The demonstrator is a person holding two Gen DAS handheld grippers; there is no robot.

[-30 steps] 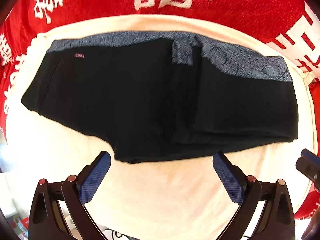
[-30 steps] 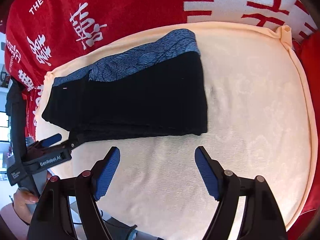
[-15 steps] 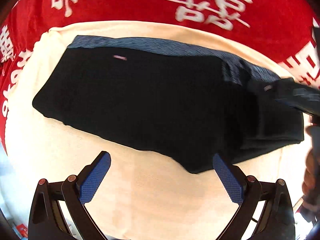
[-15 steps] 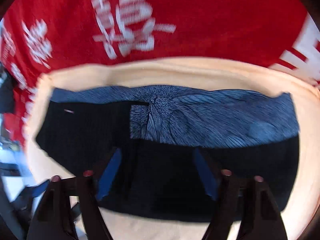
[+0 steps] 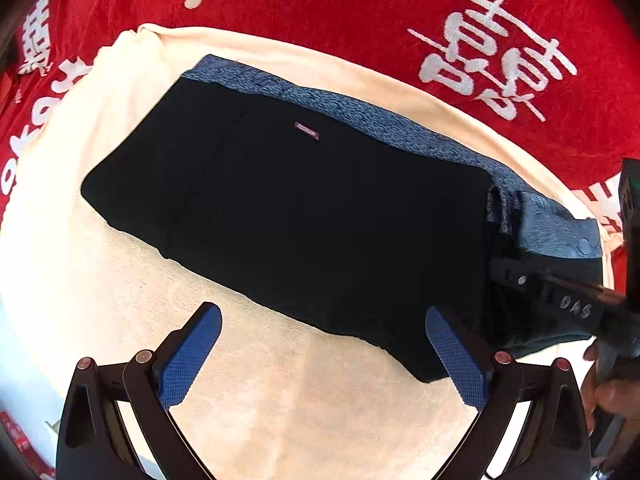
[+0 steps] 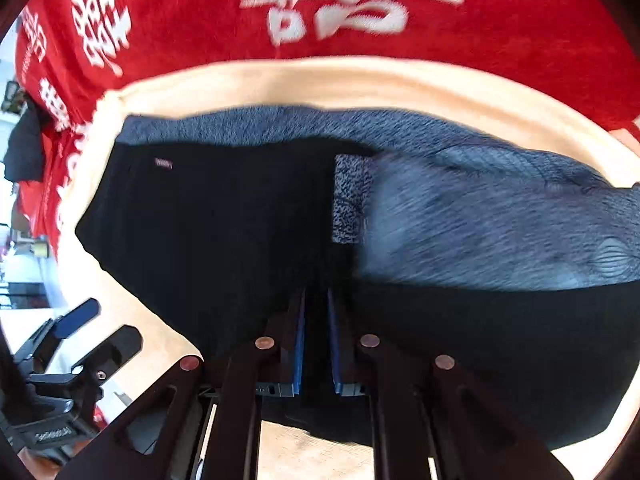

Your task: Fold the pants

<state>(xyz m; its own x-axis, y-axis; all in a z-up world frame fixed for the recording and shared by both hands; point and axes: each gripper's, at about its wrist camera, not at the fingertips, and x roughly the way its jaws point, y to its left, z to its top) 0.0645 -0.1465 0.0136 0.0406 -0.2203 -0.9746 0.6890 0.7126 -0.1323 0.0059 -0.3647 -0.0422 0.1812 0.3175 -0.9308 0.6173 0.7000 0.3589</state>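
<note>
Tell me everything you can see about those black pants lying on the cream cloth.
The black pants look like soft, matte knit, with a blue-grey patterned waistband along the far edge and a small pinkish label. They lie flat, already folded, on the cream cloth. The right gripper has just been closing and pinches a fold of the black fabric. The left gripper is open, its pads straddling the near edge without pressing on it.
</note>
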